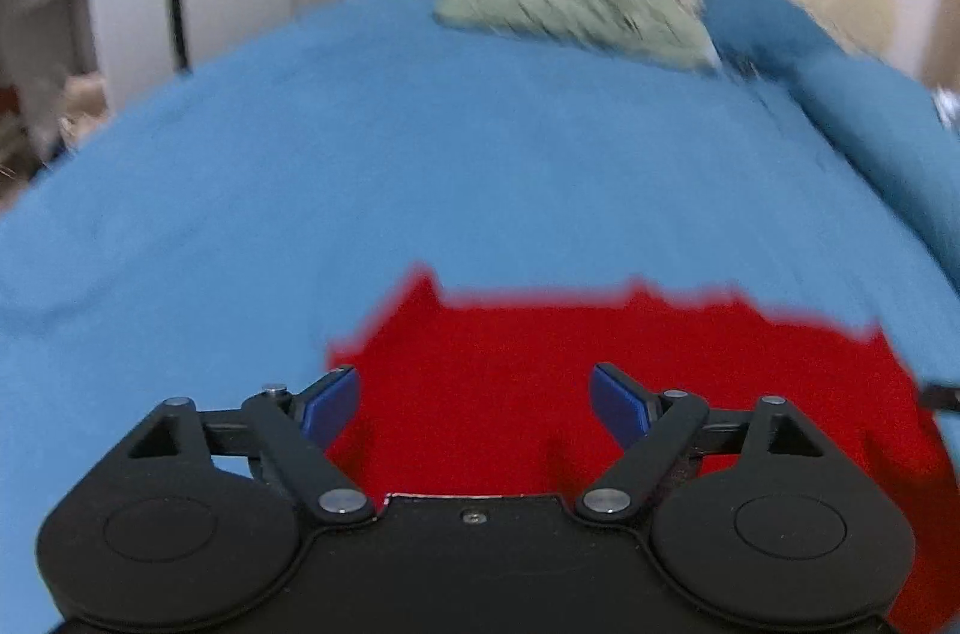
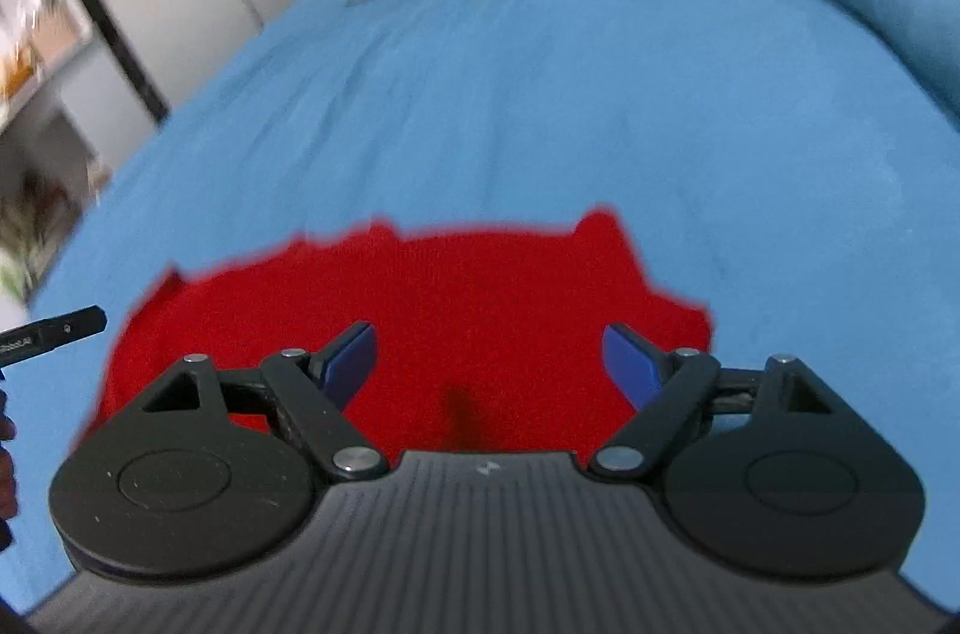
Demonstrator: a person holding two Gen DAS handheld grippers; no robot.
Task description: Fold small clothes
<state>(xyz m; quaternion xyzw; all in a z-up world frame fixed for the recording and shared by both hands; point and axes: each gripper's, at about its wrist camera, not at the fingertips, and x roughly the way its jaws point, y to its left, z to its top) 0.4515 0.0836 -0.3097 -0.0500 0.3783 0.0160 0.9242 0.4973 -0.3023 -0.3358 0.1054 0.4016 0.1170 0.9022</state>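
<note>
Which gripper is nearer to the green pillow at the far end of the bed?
Neither clearly. The left gripper and right gripper both hover open over the red garment, far from the green pillow.

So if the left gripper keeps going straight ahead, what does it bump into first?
Probably the red garment lying on the blue bedsheet. The left gripper has its jaws open right above it, though blur makes depth uncertain.

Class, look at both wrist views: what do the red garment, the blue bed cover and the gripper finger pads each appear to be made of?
Red garment: soft, matte fabric, possibly knit; a faint ribbed grain shows, though blur leaves it open.
Blue bed cover: matte woven cloth, likely cotton; it lies in shallow wrinkles with no sheen.
Finger pads: smooth blue rubber or plastic, slightly glossy, on black, probably plastic links with metal pins.
</note>
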